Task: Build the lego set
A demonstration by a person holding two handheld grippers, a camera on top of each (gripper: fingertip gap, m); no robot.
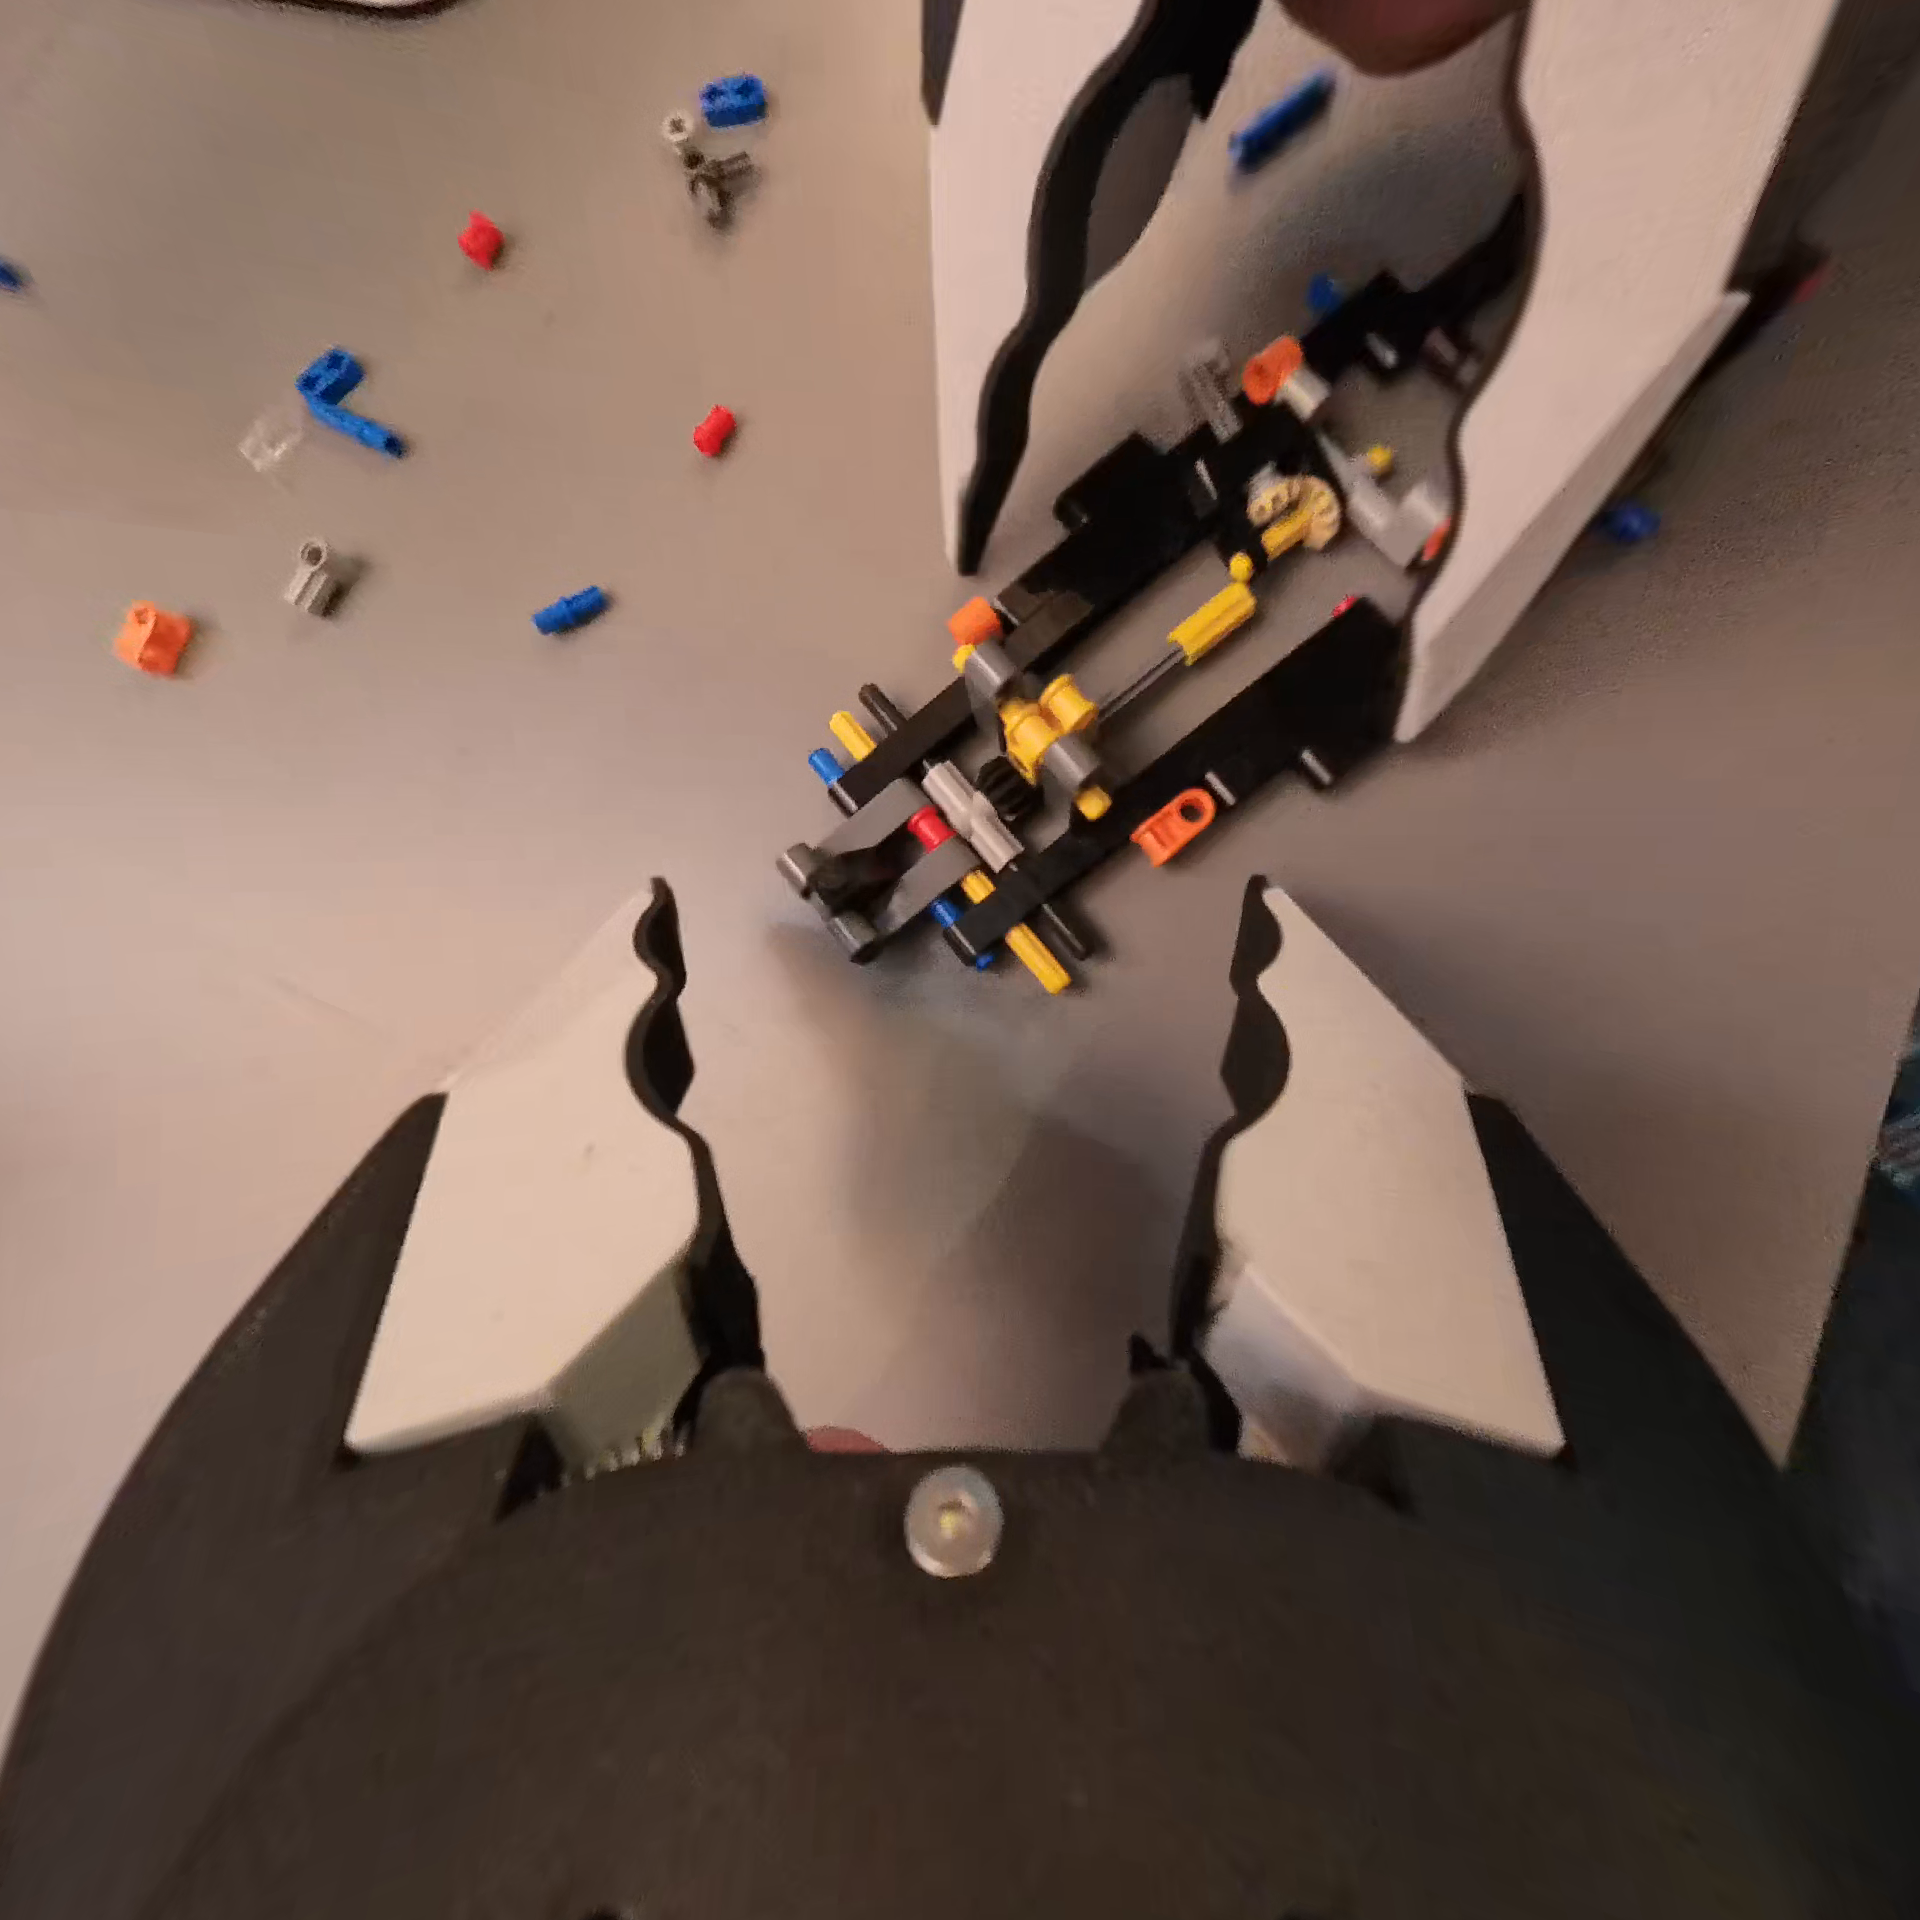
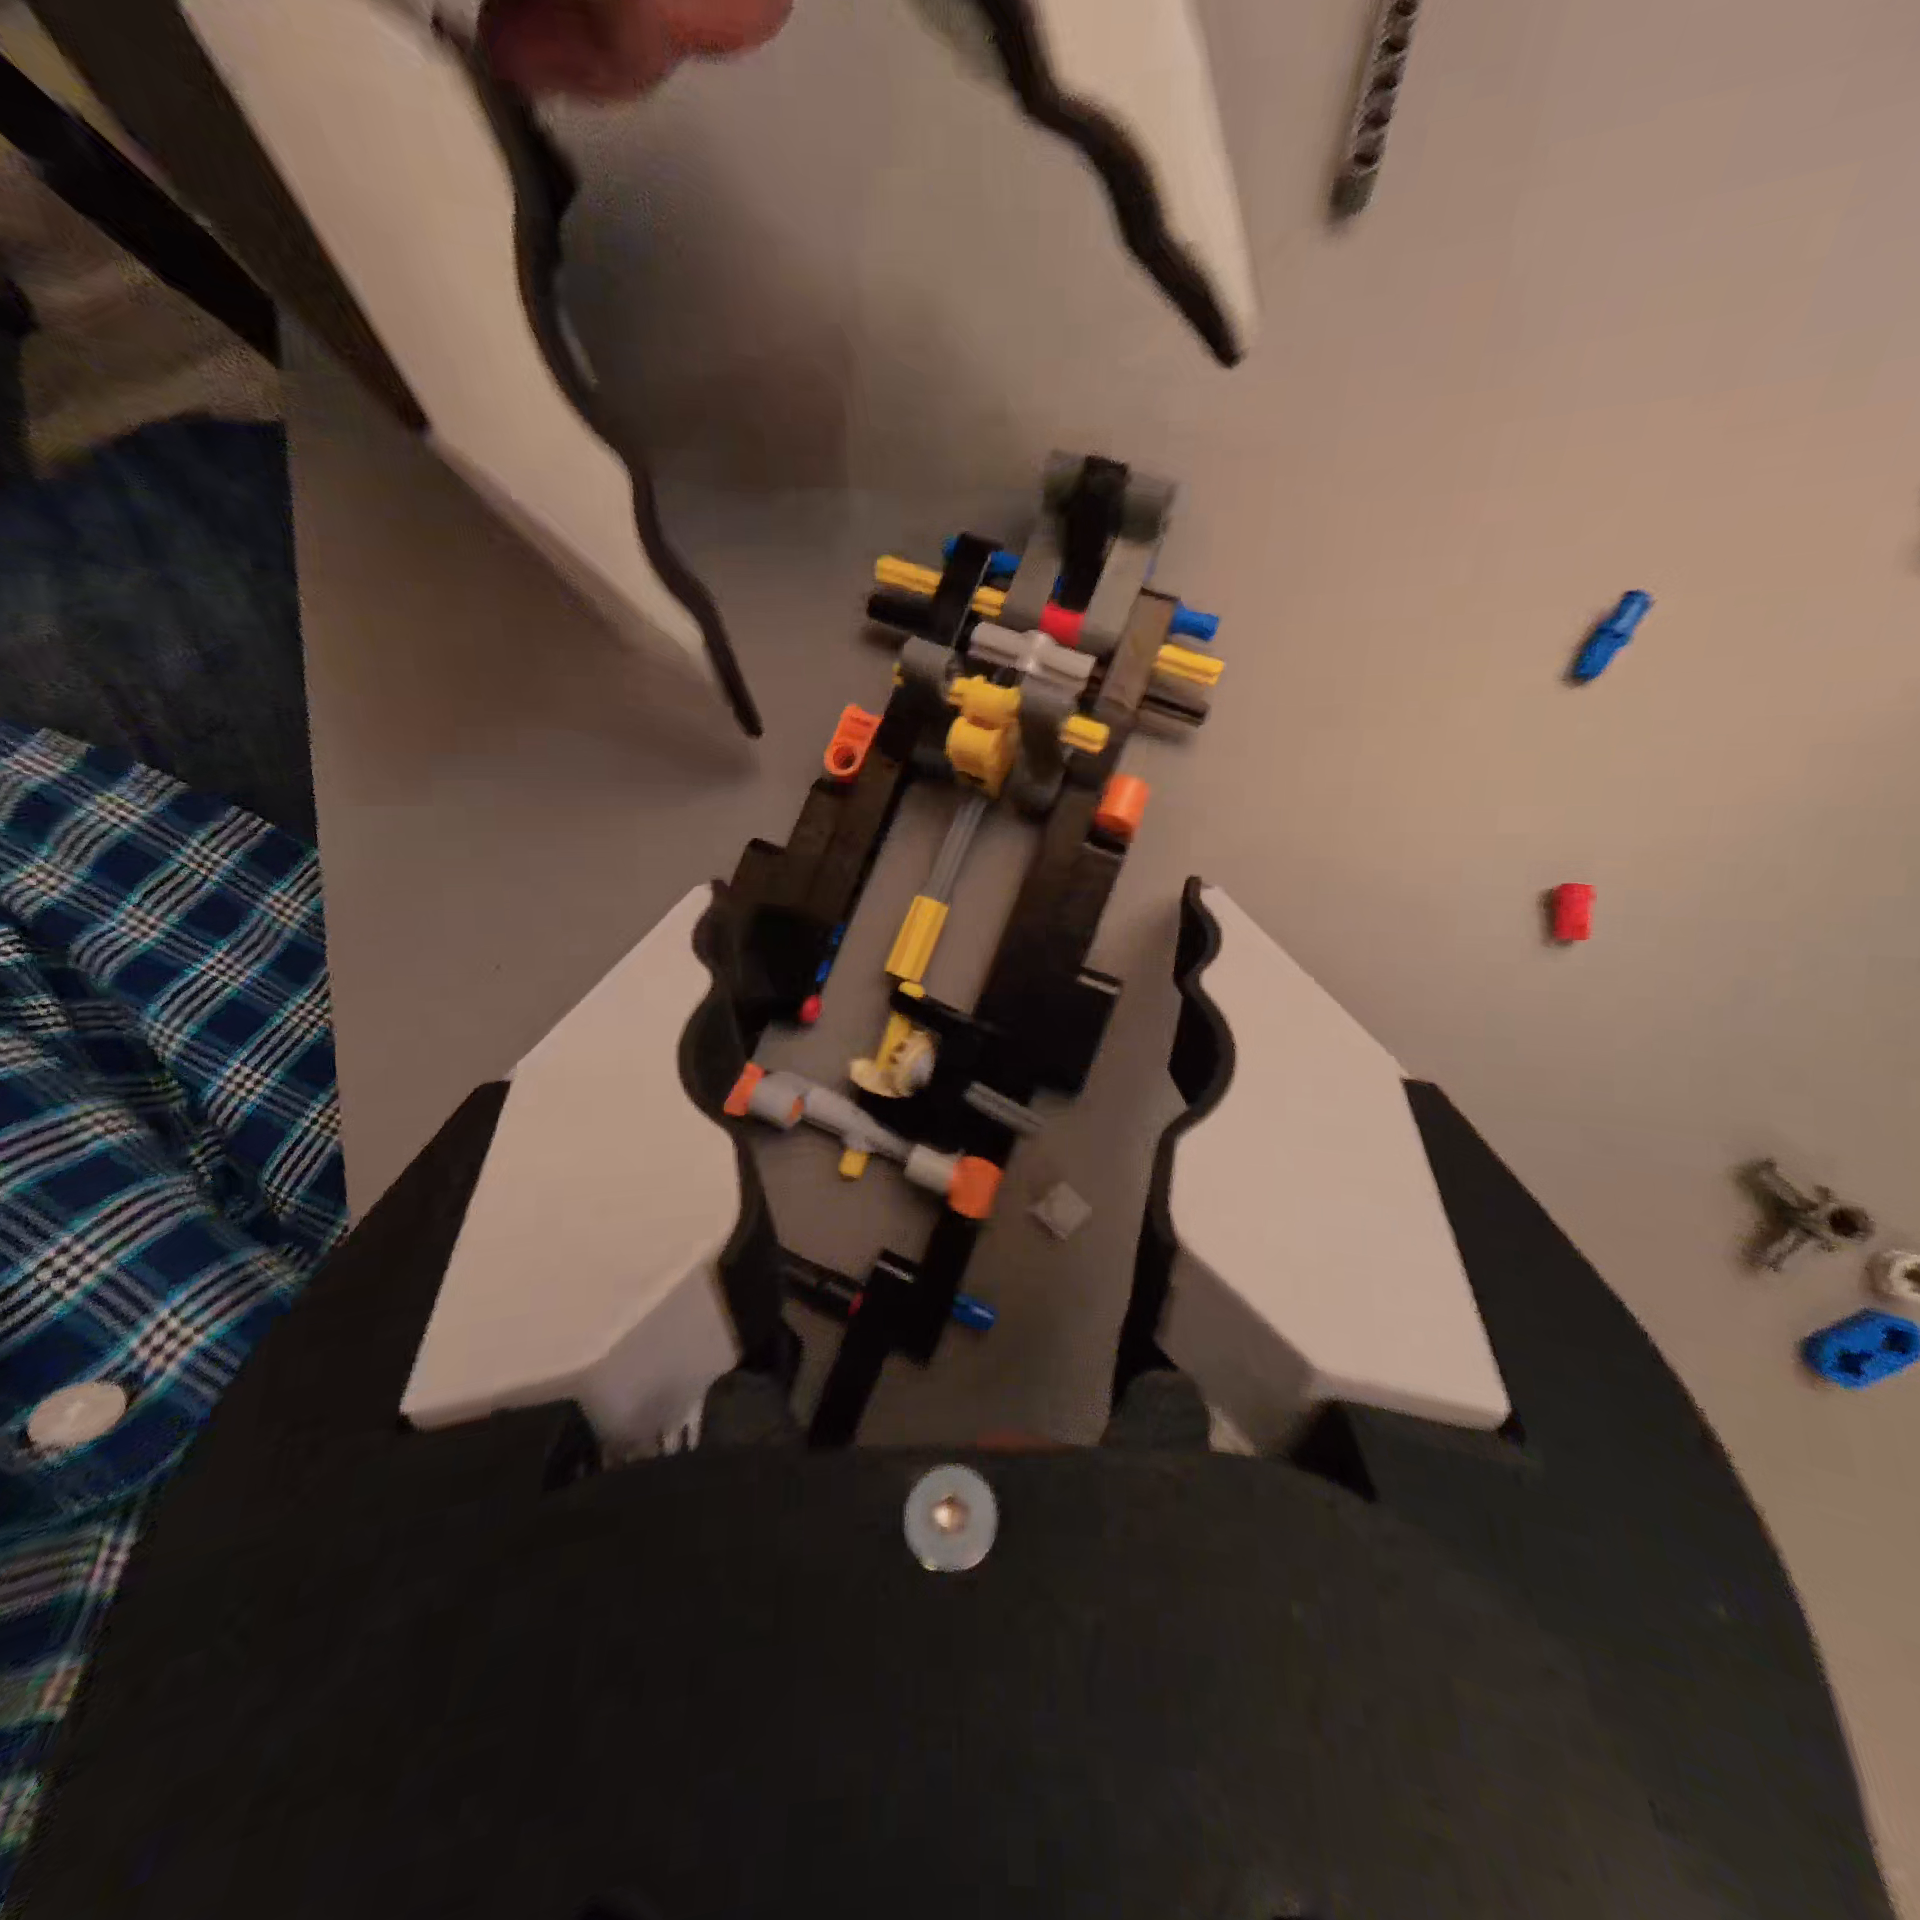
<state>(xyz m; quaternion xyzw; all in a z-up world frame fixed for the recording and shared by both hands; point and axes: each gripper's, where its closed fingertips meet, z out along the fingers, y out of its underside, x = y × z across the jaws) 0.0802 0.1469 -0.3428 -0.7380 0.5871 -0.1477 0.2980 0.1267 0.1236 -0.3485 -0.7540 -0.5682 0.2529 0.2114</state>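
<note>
A partly built lego chassis (image 1: 1039,758) of black beams with yellow, grey, orange and blue parts lies flat on the grey table. My left gripper (image 1: 956,904) is open and empty, its fingertips just short of the chassis's near end. My right gripper (image 1: 1184,644) is open and straddles the far end of the chassis. In the right wrist view the chassis (image 2: 987,831) lies between the right gripper's (image 2: 951,894) fingers; the left finger (image 2: 623,1091) touches the black side beam, the right finger stands apart. The left gripper (image 2: 987,540) hovers open beyond the chassis.
Loose pieces lie scattered left of the chassis: a blue pin (image 1: 569,610), red bushes (image 1: 713,429), a blue angled piece (image 1: 343,400), an orange piece (image 1: 154,636), a grey connector (image 1: 317,575). A long dark beam (image 2: 1371,104) lies farther off. A plaid sleeve (image 2: 156,1039) is at the table edge.
</note>
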